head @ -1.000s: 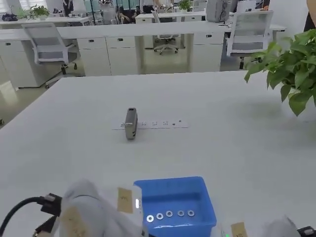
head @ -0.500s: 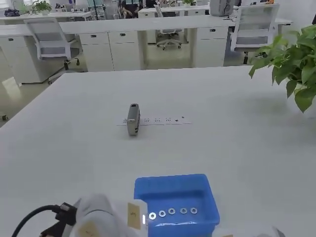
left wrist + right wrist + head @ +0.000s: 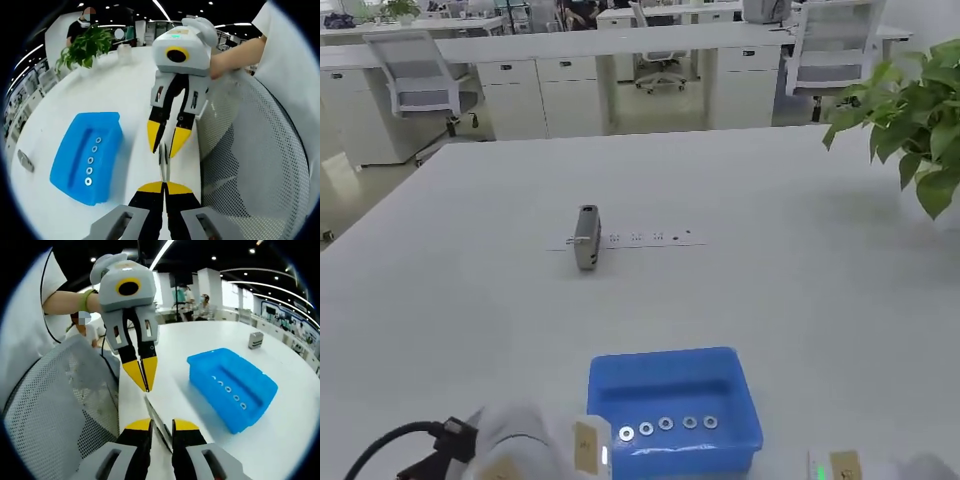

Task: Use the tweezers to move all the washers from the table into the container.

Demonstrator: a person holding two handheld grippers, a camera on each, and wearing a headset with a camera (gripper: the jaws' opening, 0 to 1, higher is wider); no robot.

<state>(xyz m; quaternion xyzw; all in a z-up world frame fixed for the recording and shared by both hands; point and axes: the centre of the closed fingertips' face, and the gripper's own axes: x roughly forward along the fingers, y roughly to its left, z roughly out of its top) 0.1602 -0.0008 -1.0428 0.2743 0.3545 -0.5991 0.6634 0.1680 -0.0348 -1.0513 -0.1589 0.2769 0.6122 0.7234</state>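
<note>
The head view's bottom edge cuts off both grippers: the left gripper (image 3: 515,450) is a pale blur hiding the container's (image 3: 665,375) near left corner, the right gripper (image 3: 865,468) a sliver. The right edge crops the plant (image 3: 910,110). Marks beside the small grey box (image 3: 585,236) are too small to read. In the right gripper view the tweezers (image 3: 156,421) run down out of sight between the jaws; whether these press them is unclear.

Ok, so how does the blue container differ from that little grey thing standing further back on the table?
The blue container is wide, low and open-topped; the grey device is much smaller, narrow and closed. The container sits nearer the camera, the device further back beside small marks. The container holds five washers in a row; the device holds nothing. Both rest on the white table, apart.
</note>
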